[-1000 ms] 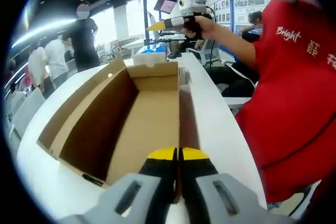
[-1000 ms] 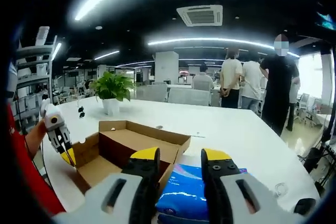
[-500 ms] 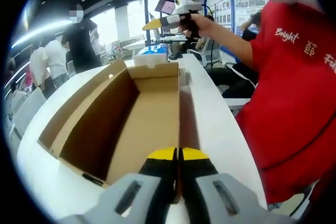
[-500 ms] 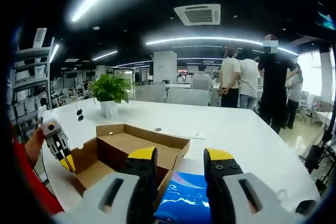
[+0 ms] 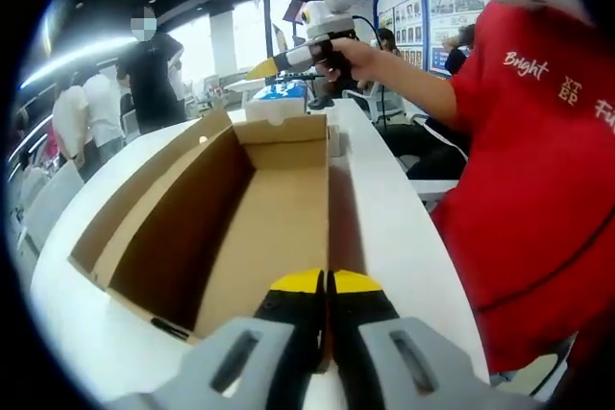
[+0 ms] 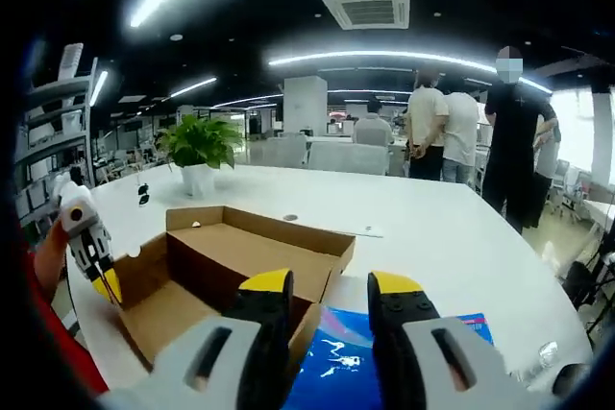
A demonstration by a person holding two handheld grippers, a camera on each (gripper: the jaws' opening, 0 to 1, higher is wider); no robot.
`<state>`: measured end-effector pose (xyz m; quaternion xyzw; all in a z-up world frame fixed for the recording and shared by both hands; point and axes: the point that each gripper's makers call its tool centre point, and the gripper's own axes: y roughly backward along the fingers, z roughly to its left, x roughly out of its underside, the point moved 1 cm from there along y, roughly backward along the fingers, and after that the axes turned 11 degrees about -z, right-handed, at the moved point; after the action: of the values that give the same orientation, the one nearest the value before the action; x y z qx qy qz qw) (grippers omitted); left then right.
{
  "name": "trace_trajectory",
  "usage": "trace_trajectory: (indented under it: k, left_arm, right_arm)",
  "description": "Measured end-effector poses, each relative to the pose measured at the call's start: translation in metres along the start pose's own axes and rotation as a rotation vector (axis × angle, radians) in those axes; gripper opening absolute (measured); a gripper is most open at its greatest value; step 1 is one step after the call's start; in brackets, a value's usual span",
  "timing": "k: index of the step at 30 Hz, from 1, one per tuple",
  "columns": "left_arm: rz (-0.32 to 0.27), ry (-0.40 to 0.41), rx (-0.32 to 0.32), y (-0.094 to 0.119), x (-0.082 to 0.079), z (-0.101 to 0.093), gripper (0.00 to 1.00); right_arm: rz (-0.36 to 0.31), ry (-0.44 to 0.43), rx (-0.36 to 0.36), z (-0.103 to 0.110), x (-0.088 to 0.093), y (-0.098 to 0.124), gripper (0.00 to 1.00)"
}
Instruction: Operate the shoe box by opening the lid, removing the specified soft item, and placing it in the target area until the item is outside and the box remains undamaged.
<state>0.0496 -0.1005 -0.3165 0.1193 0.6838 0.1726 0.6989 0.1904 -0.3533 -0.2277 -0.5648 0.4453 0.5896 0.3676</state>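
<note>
The cardboard shoe box (image 5: 192,208) lies open on the white table, its inside bare. My left gripper (image 5: 327,283) is shut on the box's right wall at the near end; in the right gripper view the left gripper (image 6: 104,287) sits at the box's (image 6: 240,252) left corner. A soft blue pack (image 6: 351,372) lies on the table outside the box, just below my right gripper (image 6: 330,295), which is open with nothing between its fingers. In the left gripper view the right gripper (image 5: 261,69) is held in the air beyond the box's far end, above the blue pack (image 5: 283,91).
The person in a red shirt (image 5: 538,189) stands close along the table's (image 5: 384,218) right edge. A potted plant (image 6: 197,151) stands further back on the table. Several people (image 6: 480,132) stand beyond its far side. Bare tabletop (image 6: 432,237) stretches right of the box.
The right gripper has swung left and dipped a little in the left gripper view. The right gripper view has tipped down, showing more of the blue pack. The left gripper and box stayed put.
</note>
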Motion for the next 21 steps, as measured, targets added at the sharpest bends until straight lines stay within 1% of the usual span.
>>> trace_trajectory:
  k: [1, 4, 9, 16, 21]
  left_arm:
    - [0.001, 0.000, -0.001, 0.000, 0.000, 0.000, 0.01]
    - [-0.002, -0.004, -0.002, 0.000, 0.000, 0.000, 0.01]
    - [-0.006, -0.006, -0.004, 0.001, -0.001, 0.000, 0.01]
    - [-0.011, -0.005, -0.004, 0.000, -0.001, 0.000, 0.01]
    - [-0.015, -0.019, -0.008, 0.000, -0.001, -0.001, 0.01]
  right_arm:
    - [-0.008, -0.001, 0.017, -0.001, -0.001, -0.002, 0.32]
    - [0.001, 0.004, 0.033, 0.000, 0.001, -0.006, 0.32]
    - [0.004, -0.002, 0.047, 0.002, 0.005, -0.010, 0.30]
    - [0.026, 0.019, 0.043, 0.002, 0.003, -0.018, 0.28]
    - [0.042, -0.001, 0.045, -0.002, 0.005, -0.026, 0.28]
